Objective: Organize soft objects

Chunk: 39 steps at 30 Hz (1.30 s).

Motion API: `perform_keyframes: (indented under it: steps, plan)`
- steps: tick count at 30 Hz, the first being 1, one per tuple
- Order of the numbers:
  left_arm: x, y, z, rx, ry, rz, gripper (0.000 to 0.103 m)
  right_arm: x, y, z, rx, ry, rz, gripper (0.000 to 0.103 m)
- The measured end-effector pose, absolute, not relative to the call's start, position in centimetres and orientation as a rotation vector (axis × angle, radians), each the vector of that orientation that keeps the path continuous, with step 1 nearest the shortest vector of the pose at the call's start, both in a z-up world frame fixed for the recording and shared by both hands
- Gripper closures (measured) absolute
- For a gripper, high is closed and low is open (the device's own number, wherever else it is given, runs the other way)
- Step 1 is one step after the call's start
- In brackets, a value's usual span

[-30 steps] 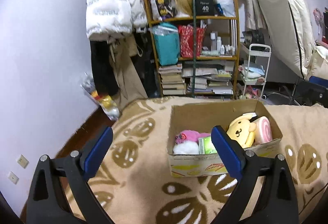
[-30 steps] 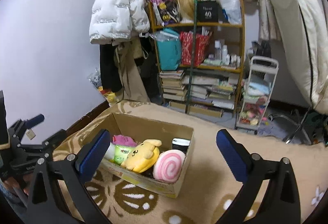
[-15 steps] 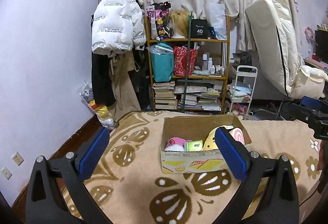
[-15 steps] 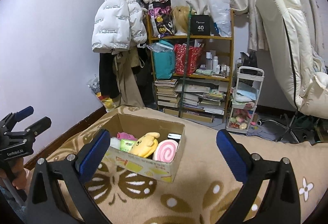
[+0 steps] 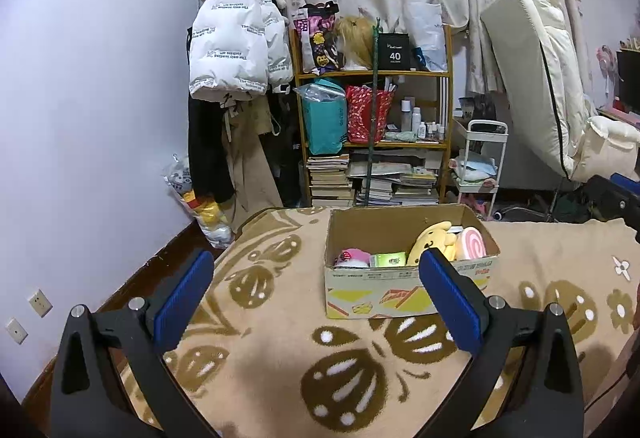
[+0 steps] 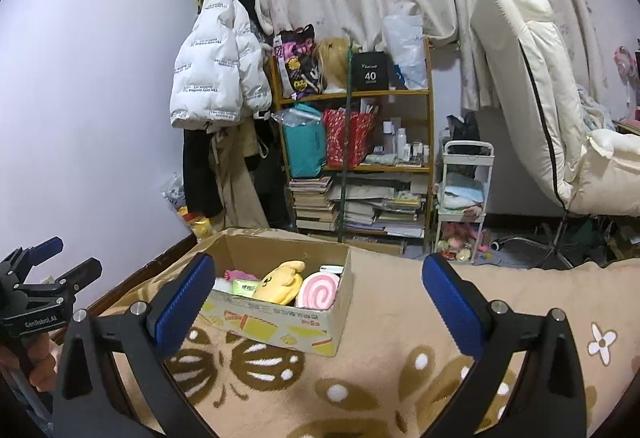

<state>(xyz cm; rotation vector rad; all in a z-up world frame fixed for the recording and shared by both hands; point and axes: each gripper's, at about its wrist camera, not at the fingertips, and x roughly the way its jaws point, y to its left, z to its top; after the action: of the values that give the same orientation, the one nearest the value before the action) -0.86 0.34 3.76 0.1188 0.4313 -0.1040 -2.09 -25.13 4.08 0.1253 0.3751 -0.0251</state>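
Observation:
An open cardboard box (image 5: 376,288) (image 6: 280,326) stands on a beige blanket with brown patterns (image 5: 280,366). Inside lie a yellow plush (image 5: 434,242) (image 6: 280,281), a pink swirl plush (image 5: 472,246) (image 6: 318,290), a green packet (image 5: 388,259) (image 6: 245,286) and a pink-and-white plush (image 5: 352,257) (image 6: 236,274). My left gripper (image 5: 314,272) is open and empty, a short way back from the box. My right gripper (image 6: 316,274) is open and empty too, with the box between its fingers in the picture but farther off. The left gripper (image 6: 52,258) also shows at the right wrist view's left edge.
Behind the blanket stand a crowded wooden shelf (image 5: 372,141) with books and bags, a white puffer jacket (image 5: 232,49) on a hanger, a small white trolley (image 5: 480,165) and a cream recliner (image 5: 552,85). A bag of toys (image 5: 200,205) leans on the left wall.
Both grippers have drawn back from the box, which now looks smaller and farther away. More of the blanket lies in front of them. Both stay open and empty.

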Motion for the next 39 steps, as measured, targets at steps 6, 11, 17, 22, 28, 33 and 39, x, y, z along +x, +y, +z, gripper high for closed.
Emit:
perform_keyframes:
  steps: [6, 11, 17, 22, 28, 33, 39]
  plan:
    - [0.2, 0.5, 2.9, 0.116, 0.437, -0.090, 0.002, -1.2, -25.3, 2.4, 0.124, 0.407, -0.052, 0.000]
    - [1.7, 0.6, 2.0, 0.110, 0.450, -0.094, 0.002, -0.7, -25.6, 1.7, 0.131, 0.416, -0.056, 0.000]
    - [2.6, -0.4, 1.0, 0.133, 0.472, -0.103, 0.002, -0.5, -25.5, 1.5, 0.120, 0.402, -0.066, 0.000]
    - [2.5, -0.7, 0.8, 0.140, 0.453, -0.059, 0.002, -0.2, -25.6, 1.3, 0.126, 0.408, -0.070, 0.000]
    - [2.6, -0.5, 0.7, 0.133, 0.461, -0.073, 0.002, -0.3, -25.3, 0.9, 0.122, 0.415, -0.082, 0.000]
    - [2.5, -0.7, 0.6, 0.131, 0.464, -0.087, 0.002, -0.3, -25.0, 0.6, 0.119, 0.423, -0.097, 0.000]
    - [2.5, -0.8, 0.3, 0.133, 0.482, -0.090, 0.002, -0.4, -24.9, 0.5, 0.119, 0.424, -0.107, 0.000]
